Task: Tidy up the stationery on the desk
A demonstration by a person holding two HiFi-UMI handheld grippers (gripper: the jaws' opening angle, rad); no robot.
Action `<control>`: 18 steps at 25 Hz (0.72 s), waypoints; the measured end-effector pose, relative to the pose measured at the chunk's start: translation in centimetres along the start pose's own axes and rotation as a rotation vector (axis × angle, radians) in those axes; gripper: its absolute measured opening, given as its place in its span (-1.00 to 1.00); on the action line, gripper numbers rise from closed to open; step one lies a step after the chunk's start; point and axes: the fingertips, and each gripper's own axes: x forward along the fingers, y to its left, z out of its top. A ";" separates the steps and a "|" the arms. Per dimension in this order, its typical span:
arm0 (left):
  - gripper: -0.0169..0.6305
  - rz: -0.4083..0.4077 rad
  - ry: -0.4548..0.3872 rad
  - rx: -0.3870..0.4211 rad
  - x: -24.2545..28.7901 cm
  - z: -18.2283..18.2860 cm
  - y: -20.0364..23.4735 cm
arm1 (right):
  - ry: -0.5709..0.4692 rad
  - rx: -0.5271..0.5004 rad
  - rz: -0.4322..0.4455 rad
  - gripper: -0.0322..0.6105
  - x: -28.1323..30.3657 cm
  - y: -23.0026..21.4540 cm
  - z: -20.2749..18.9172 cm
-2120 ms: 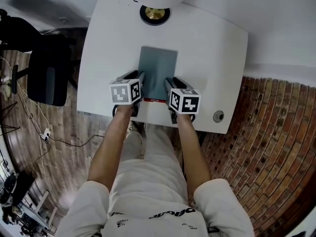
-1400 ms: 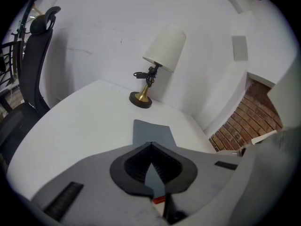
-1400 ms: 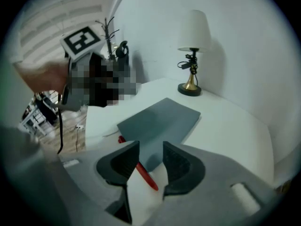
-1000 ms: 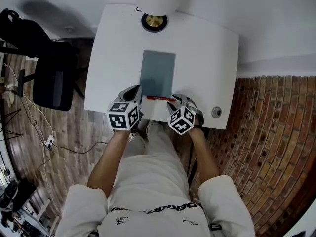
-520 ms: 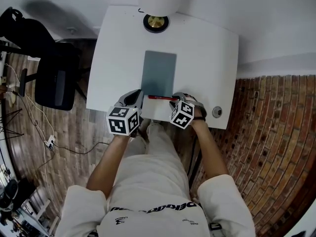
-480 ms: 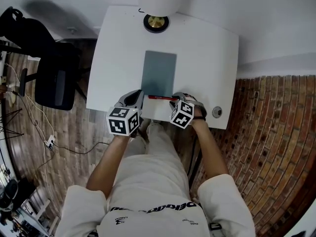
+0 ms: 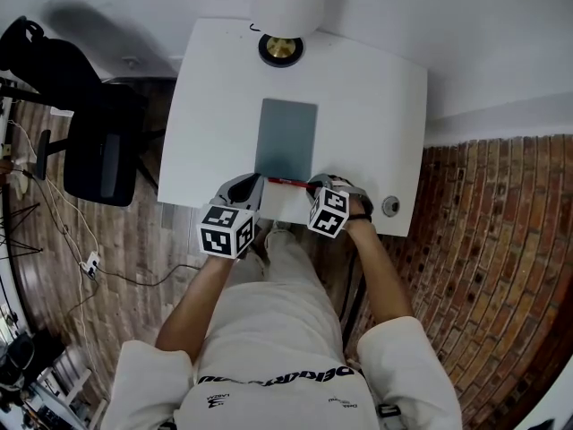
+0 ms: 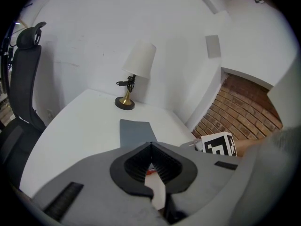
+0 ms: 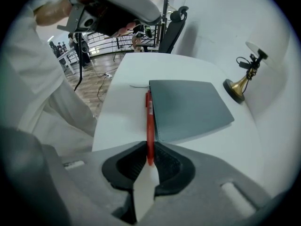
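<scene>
Pen [image 9: 149,121], light, stiff, slick, is lying at notebook [image 7: 286,137] 6 o'clock; right gripper [image 9: 149,149], jaws just closing, is clamping its end; left gripper [image 8: 151,146] is sitting closed, empty.

The notebook [image 7: 286,137] lies at the centre of the counter [image 7: 376,106]. The lamp [image 7: 281,48] stands behind it, at the counter's far edge. The pen [image 7: 288,184] lies crosswise along the notebook's near edge. A round port [image 7: 390,207] sits in the counter's near right corner. The chair [image 7: 98,150] stands left of the counter.
</scene>
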 end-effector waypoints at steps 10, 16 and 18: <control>-0.95 -0.018 -0.019 0.027 -1.1 1.4 -0.7 | -0.047 0.001 -0.056 -0.75 -3.4 0.4 1.0; -0.95 -0.038 -0.026 0.044 -1.5 2.1 -1.4 | -0.064 -0.028 -0.096 -0.75 -5.2 0.3 1.8; -0.95 -0.044 -0.026 0.049 -1.7 2.2 -1.6 | -0.056 -0.065 -0.117 -0.75 -5.9 0.3 2.1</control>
